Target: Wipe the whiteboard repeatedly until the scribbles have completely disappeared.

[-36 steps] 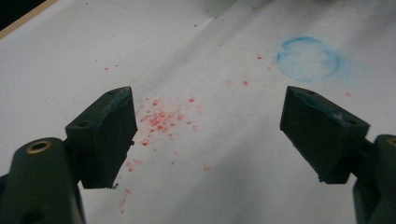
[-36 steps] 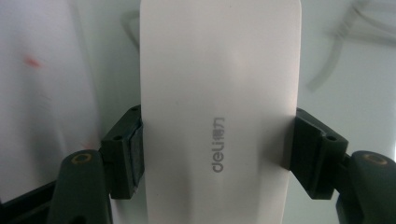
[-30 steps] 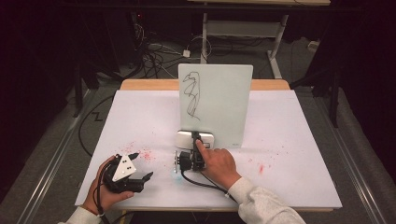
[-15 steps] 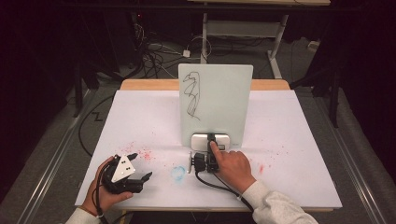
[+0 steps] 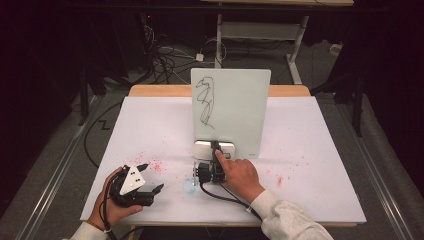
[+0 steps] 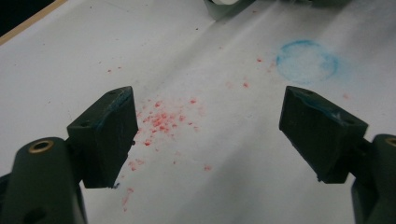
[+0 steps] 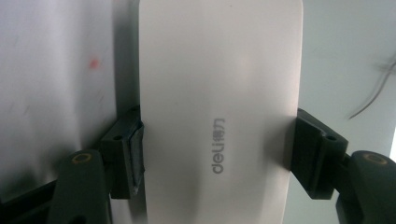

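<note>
Table [image 5: 325,165] with a white cover carries everything, and from where I stand the largest thing on it is the upright whiteboard [image 5: 240,107], which has a black scribble [image 5: 204,102] on its left part. At the foot of this board lies the white eraser [image 5: 214,148], a rounded block with the grey word "deli" on it. The right gripper [image 5: 216,150] has this eraser between its jaws; in the right gripper view both pads appear pressed on its long sides, so the grip looks closed on it.

I think the risk is here: the eraser [image 7: 219,107] is smooth and wide, the jaws hold it only near one end, so it can slip or turn when it is pushed on the board. The board stands free, and a hard push may tip it backward.

The left gripper [image 5: 150,177] rests near the front edge, well apart, jaws wide open and holding nothing. Under it are red crumbs [image 6: 161,121], and nearby a blue ring stain [image 6: 307,60]
</note>
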A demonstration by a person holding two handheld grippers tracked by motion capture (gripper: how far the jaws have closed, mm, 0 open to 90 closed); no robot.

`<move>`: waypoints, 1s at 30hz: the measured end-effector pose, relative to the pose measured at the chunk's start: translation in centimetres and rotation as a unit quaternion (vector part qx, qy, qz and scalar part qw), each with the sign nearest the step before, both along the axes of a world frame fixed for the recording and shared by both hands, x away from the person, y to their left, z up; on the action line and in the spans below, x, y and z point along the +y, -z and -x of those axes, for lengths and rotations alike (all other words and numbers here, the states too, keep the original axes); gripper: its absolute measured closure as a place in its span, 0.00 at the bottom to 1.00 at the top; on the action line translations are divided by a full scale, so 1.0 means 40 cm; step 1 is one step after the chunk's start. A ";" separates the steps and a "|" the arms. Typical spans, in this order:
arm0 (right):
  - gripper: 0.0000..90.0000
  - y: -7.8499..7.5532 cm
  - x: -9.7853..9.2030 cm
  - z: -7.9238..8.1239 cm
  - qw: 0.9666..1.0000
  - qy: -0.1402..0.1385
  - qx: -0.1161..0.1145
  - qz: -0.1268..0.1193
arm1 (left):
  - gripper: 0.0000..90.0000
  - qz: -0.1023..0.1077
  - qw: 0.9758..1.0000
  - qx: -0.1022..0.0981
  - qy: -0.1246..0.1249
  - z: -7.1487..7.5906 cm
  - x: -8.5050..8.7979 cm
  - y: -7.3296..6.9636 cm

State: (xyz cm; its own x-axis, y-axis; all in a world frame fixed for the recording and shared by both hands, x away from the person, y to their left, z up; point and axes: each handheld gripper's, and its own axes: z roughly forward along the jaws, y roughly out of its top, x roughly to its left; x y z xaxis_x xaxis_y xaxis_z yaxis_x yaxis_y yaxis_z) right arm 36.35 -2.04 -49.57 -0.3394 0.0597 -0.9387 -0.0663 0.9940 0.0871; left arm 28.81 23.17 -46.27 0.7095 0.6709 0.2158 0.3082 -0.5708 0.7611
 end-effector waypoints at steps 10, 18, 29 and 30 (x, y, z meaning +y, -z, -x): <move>0.34 -0.134 -0.012 -0.052 0.994 -0.006 -0.006 -0.110 | 0.21 0.002 1.000 -0.003 0.000 0.003 0.001 -0.004; 0.34 -0.220 -0.032 -0.082 0.981 0.019 -0.008 -0.195 | 0.21 0.003 1.000 -0.003 0.000 0.002 0.002 -0.004; 0.34 -0.140 -0.018 -0.054 0.988 0.004 -0.010 -0.154 | 0.21 0.003 1.000 -0.003 0.002 0.004 -0.001 -0.004; 0.34 -0.147 -0.021 -0.057 0.988 0.001 -0.003 -0.156 | 0.21 0.003 1.000 -0.003 0.002 0.004 0.000 -0.004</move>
State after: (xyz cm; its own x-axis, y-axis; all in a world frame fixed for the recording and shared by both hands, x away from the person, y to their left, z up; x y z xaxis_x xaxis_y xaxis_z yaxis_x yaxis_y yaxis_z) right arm 38.65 -2.87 -43.68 -0.3331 0.3475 -0.8765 -0.0668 0.9186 0.3895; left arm 28.67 23.15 -46.11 0.7107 0.6697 0.2154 0.3018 -0.5668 0.7666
